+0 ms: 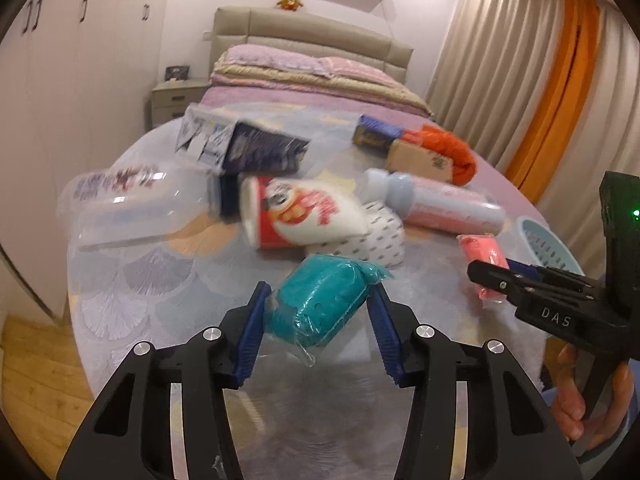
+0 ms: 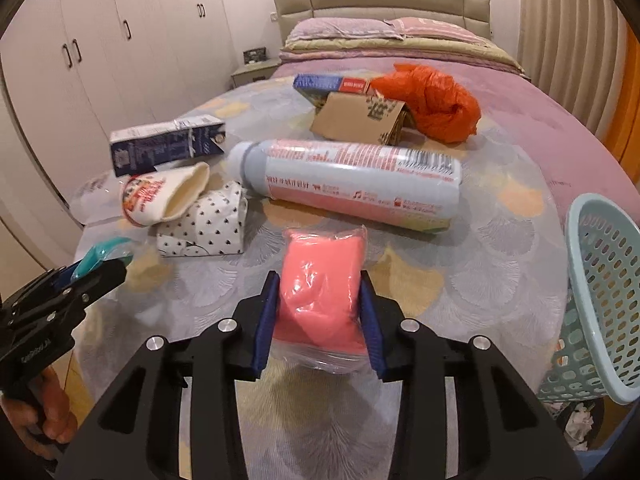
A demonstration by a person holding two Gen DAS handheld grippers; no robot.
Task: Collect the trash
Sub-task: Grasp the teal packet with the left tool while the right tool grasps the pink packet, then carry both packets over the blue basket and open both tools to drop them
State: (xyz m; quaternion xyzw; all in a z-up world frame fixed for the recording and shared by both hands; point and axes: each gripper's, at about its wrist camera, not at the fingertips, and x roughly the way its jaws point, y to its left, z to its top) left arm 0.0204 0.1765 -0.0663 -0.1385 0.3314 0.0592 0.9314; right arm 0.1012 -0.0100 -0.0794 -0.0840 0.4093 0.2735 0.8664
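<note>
My left gripper (image 1: pixel 320 300) is shut on a teal packet in clear wrap (image 1: pixel 324 300), held just above the round table (image 1: pixel 132 280). My right gripper (image 2: pixel 320 296) is shut on a pink packet in clear wrap (image 2: pixel 320 288), also above the table. The right gripper shows in the left wrist view (image 1: pixel 496 280) with the pink packet (image 1: pixel 480 252). The left gripper shows in the right wrist view (image 2: pixel 96 270) with the teal packet (image 2: pixel 100 258). A light blue perforated basket (image 2: pixel 600 300) stands at the table's right edge.
On the table lie a pink-labelled bottle (image 2: pixel 352 180), a paper cup (image 2: pixel 160 196), a dotted white carton (image 2: pixel 208 224), a dark blue milk carton (image 2: pixel 168 144), a cardboard box (image 2: pixel 360 120), an orange bag (image 2: pixel 432 100) and a clear plastic container (image 1: pixel 120 204). A bed (image 2: pixel 400 40) is behind.
</note>
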